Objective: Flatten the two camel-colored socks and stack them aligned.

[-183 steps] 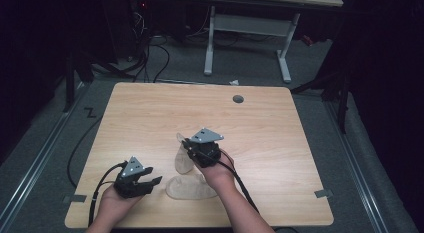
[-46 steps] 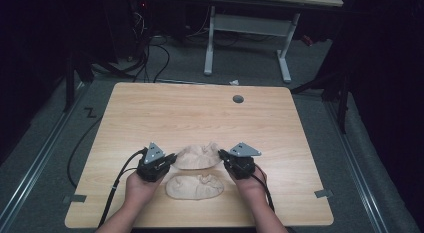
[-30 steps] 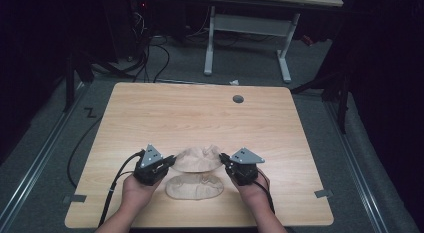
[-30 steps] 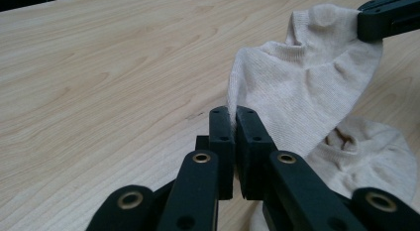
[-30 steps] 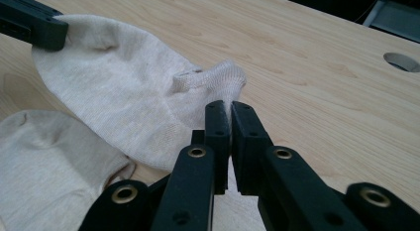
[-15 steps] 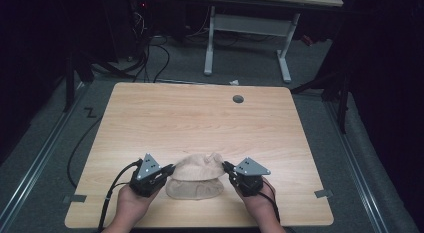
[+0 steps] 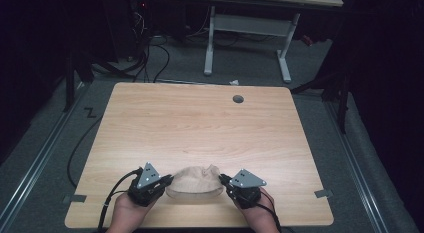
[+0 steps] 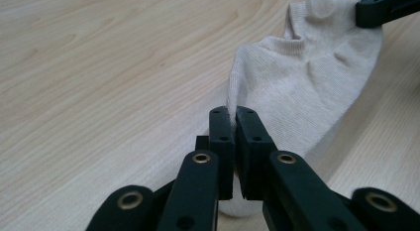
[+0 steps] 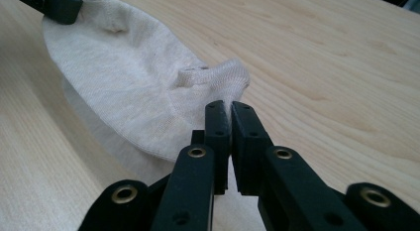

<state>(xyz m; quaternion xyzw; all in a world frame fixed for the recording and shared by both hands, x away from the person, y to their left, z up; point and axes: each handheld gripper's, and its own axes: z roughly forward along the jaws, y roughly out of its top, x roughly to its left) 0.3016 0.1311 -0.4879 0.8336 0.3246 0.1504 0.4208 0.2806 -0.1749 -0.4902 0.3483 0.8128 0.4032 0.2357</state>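
Both of the person's hands come in low over the near edge of the light wooden table (image 7: 200, 123), knuckles up, each wrapped round a black two-jaw tool with a grey three-cornered plate on top. The left gripper (image 7: 167, 181) points inward toward the right, and the right gripper (image 7: 223, 179) points back at it, so the two face each other with the beige knitted ankle sock (image 7: 195, 180) stretched between them. That sock sits close to the table's front edge, on top of a second pale sock whose rim peeks out beneath it. In the left gripper view the left tool's jaws are pressed together on one end of the sock (image 8: 307, 77), the fabric rising out of the pinch. In the right gripper view the right tool's jaws pinch the ribbed cuff end (image 9: 213, 77) in the same way. I can read no label or lettering on the sock, the tools or the table.
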